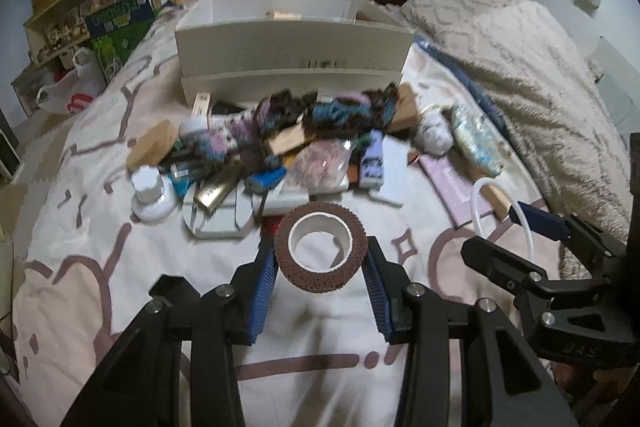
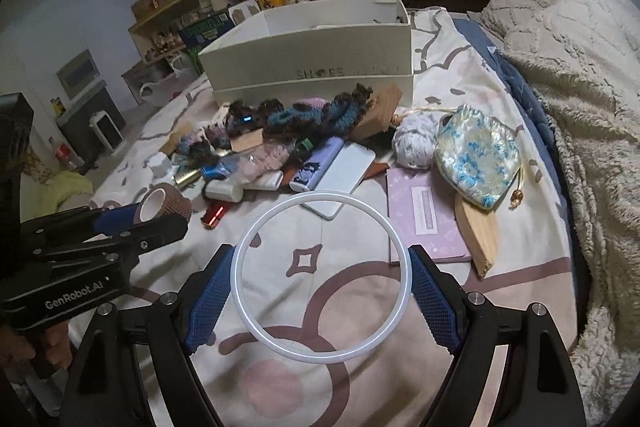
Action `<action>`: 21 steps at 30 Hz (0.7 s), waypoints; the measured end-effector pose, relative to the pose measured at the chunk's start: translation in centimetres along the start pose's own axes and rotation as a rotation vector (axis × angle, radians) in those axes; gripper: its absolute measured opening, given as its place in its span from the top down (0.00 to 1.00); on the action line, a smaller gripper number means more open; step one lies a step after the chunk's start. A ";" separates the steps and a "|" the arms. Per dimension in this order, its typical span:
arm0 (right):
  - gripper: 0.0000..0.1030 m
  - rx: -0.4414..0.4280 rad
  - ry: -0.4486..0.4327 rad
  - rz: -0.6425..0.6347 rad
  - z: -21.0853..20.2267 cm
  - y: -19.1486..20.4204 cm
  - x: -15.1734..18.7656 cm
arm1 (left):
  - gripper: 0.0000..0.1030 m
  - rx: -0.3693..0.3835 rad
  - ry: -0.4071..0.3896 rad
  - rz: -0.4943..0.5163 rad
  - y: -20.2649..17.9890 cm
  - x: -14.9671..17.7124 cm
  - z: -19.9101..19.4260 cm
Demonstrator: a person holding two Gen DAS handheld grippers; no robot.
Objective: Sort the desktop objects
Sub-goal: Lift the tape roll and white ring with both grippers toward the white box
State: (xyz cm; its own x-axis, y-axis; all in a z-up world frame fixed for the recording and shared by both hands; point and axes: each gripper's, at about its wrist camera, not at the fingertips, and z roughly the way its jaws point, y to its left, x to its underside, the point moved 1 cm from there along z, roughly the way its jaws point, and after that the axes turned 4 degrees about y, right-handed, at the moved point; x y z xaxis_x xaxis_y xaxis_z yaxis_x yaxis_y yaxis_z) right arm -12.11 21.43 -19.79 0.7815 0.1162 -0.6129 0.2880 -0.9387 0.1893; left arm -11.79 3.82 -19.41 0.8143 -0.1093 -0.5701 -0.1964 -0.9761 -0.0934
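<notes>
Left gripper [image 1: 322,263]: blue ribbed pads closed on a roll of brown tape [image 1: 321,250], one pad at the roll's 9 o'clock flank, the other at 3 o'clock. The roll stands tilted, its white core facing the camera, clear of the bedspread [image 1: 100,227] beneath. Jaws narrowly parted, only as wide as the roll.

Right gripper [image 2: 322,285]: jaws wide, blue pads bearing on a thin white ring [image 2: 256,331] at its 9 and 3 o'clock edges. The ring fills the whole gap between the fingers and is lifted off the patterned cover.

Surroundings, right wrist view: a white shoe box [image 2: 312,63] at 12 o'clock beyond a heap of small items. In that heap: dark knitted yarn [image 2: 320,111], a white phone [image 2: 344,175], a lilac lighter [image 2: 316,163], a red lipstick [image 2: 214,215]. At 2 o'clock lies a blue floral drawstring pouch [image 2: 476,155], with a pink booklet [image 2: 428,215] and a wooden fan [image 2: 480,231] just beside it.

The left gripper shows at 9 o'clock in the right view, with its tape.
</notes>
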 end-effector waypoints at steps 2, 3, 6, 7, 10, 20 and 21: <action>0.18 -0.002 -0.008 0.010 -0.5 -0.3 -0.4 | 0.59 0.005 -0.012 0.007 -0.2 -0.4 -0.6; 0.18 -0.003 -0.011 0.015 -0.7 -0.4 -0.6 | 0.59 0.007 -0.014 0.011 -0.3 -0.6 -0.8; 0.18 -0.005 -0.034 0.019 -1.5 -0.7 -1.6 | 0.59 0.008 -0.026 0.027 -0.4 -1.4 -1.5; 0.18 -0.004 -0.042 0.018 -1.7 -0.8 -2.0 | 0.59 0.007 -0.030 0.029 -0.5 -1.7 -1.8; 0.18 0.000 -0.058 0.025 -2.3 -1.2 -3.2 | 0.59 0.006 -0.044 0.034 -0.3 -2.8 -2.4; 0.18 -0.001 -0.124 0.053 -3.5 -3.1 -7.7 | 0.59 0.005 -0.144 0.057 -0.2 -8.5 -3.4; 0.18 0.000 -0.133 0.047 -3.5 -3.0 -8.3 | 0.59 0.006 -0.153 0.057 -0.1 -9.0 -3.5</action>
State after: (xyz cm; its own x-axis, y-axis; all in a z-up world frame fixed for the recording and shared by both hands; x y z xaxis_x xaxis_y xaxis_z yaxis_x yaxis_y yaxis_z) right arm -17.54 24.48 -12.56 0.7140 0.0280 -0.6996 0.2529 -0.9421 0.2204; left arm -17.22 4.26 -11.44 0.7093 -0.1340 -0.6921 -0.2433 -0.9680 -0.0619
